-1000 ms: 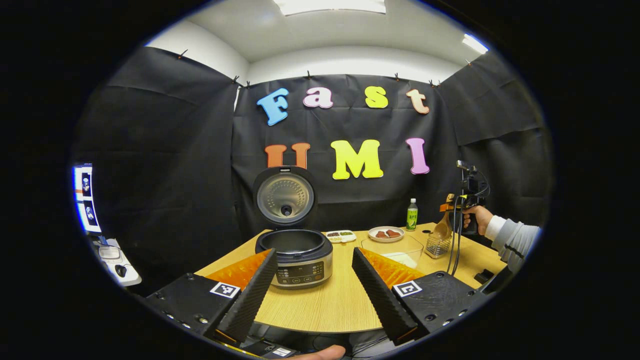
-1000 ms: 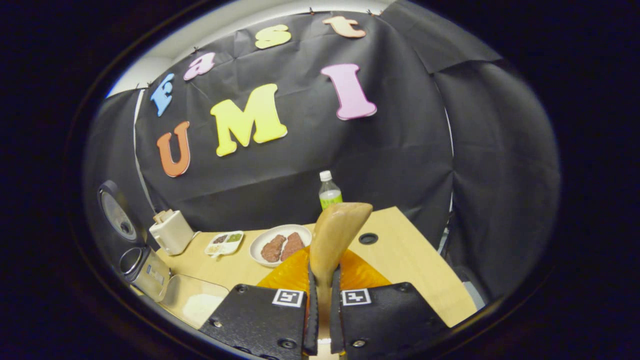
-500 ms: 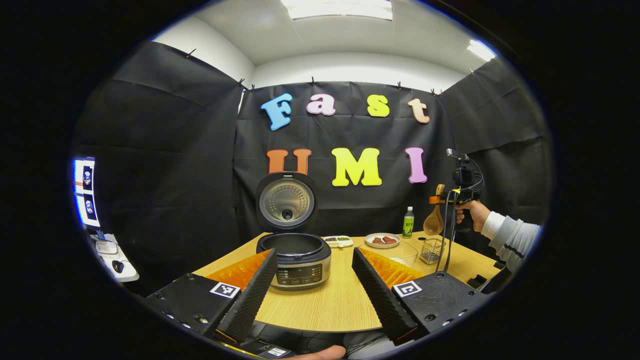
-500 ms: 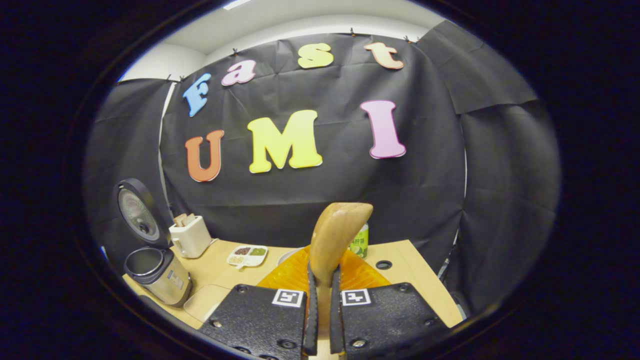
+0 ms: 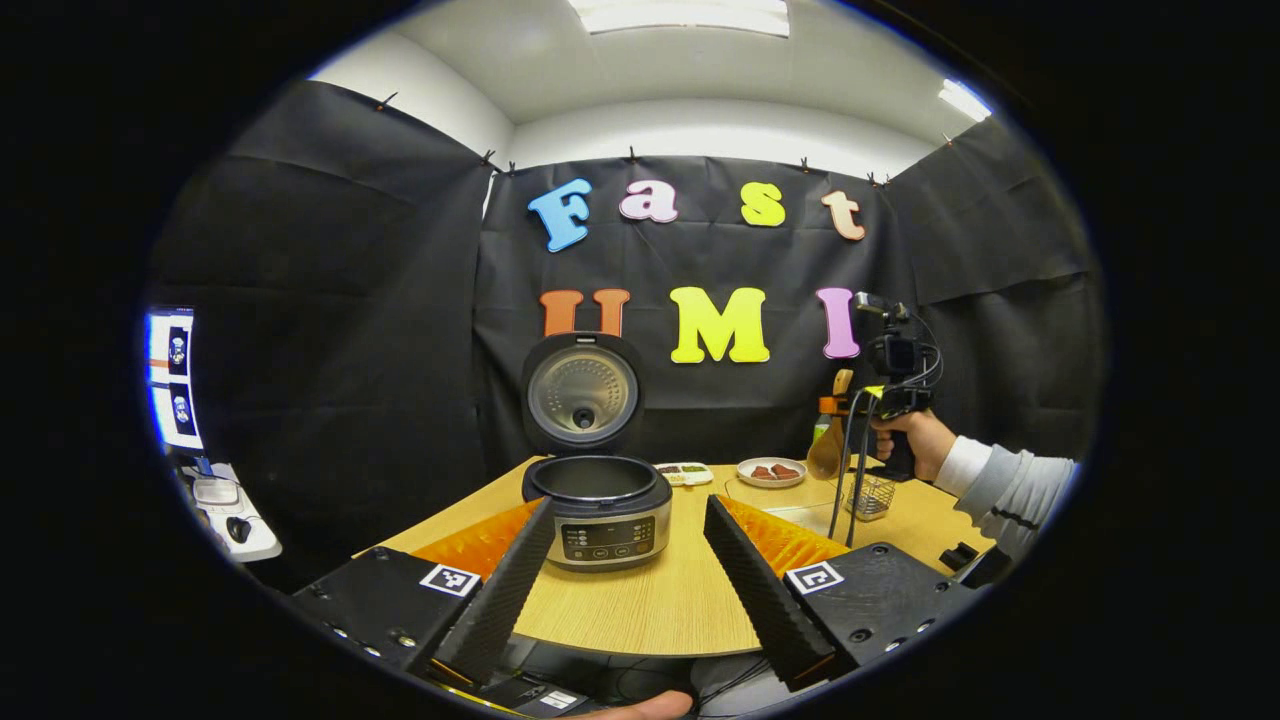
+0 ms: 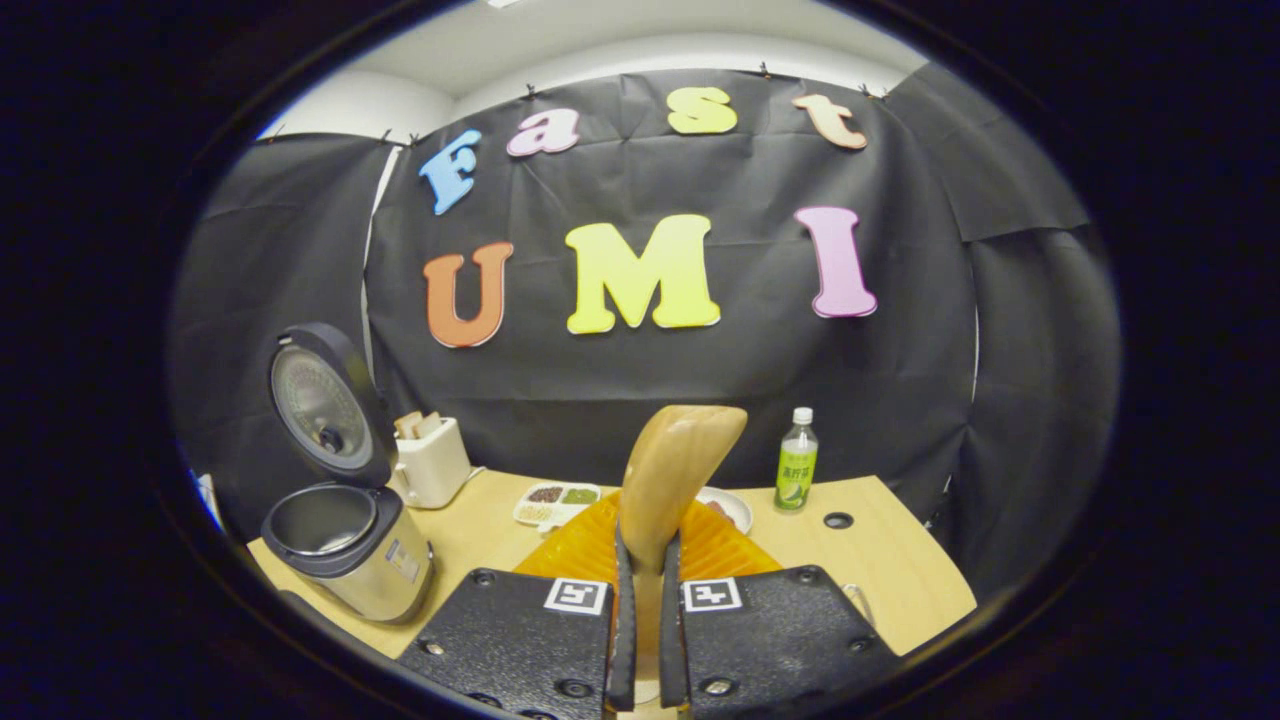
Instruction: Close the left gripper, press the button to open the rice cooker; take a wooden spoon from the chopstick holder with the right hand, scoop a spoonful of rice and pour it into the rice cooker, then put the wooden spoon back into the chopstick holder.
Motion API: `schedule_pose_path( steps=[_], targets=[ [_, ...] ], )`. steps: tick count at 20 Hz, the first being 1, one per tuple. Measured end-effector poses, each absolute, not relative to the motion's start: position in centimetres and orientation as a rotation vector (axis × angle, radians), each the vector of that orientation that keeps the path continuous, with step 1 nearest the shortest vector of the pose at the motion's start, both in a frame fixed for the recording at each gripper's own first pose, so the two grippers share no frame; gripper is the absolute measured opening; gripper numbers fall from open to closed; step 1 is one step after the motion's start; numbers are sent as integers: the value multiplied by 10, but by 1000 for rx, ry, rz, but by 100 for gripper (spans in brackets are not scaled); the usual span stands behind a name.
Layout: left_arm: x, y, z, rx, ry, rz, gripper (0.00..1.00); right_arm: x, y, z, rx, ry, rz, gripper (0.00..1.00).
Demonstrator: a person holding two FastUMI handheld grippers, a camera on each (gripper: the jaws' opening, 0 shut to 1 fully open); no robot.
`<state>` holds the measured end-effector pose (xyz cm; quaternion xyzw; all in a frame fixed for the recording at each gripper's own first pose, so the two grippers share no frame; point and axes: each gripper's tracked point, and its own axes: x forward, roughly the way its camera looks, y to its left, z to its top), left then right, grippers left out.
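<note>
Gripping the pale wooden spoon (image 6: 672, 470) by its handle, our right gripper (image 6: 640, 640) has both fingers pressed in on the wood with only the handle's width between them, and the spoon's bowl rises in front of the camera in the right gripper view. In the left gripper view we see that same gripper (image 5: 838, 405) held up above the far right of the light wooden table (image 5: 680, 600), a hand (image 5: 915, 440) in a grey sleeve around its grip, the spoon (image 5: 830, 450) hanging bowl-down from it. Just beside and below it stands the small wire chopstick holder (image 5: 872, 495), apart from the spoon.

Our left gripper (image 5: 628, 560) is spread wide with nothing between its fingers, hovering at the near edge of the table. Framed between its fingers sits the silver rice cooker with a black rim (image 5: 605, 510), its round lid (image 5: 583, 393) standing upright and the inner pot exposed; we cannot tell what lies inside. In the right gripper view the cooker (image 6: 345, 545) is at the left, with a white toaster-like box (image 6: 432, 462) behind it.

Farther back on the table we see a small divided white tray of condiments (image 6: 556, 497), a white plate of brownish pieces (image 5: 771, 471), and a green-labelled plastic bottle (image 6: 793, 472) near the wall. A clear shallow container (image 5: 800, 515) lies between the plate and our left gripper's right-hand finger.
</note>
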<state>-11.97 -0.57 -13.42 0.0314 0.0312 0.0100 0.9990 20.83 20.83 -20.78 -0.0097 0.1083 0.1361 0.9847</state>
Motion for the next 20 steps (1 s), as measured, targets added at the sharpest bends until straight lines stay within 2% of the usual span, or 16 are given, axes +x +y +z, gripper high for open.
schedule_pose_path(
  steps=[12,20],
  targets=[
    [-121,16,-144,25,83,50,98,212,223,-318,-174,289,121,14],
    [-124,20,-147,16,91,54,98,177,276,-335,67,401,273,15]
  ],
)
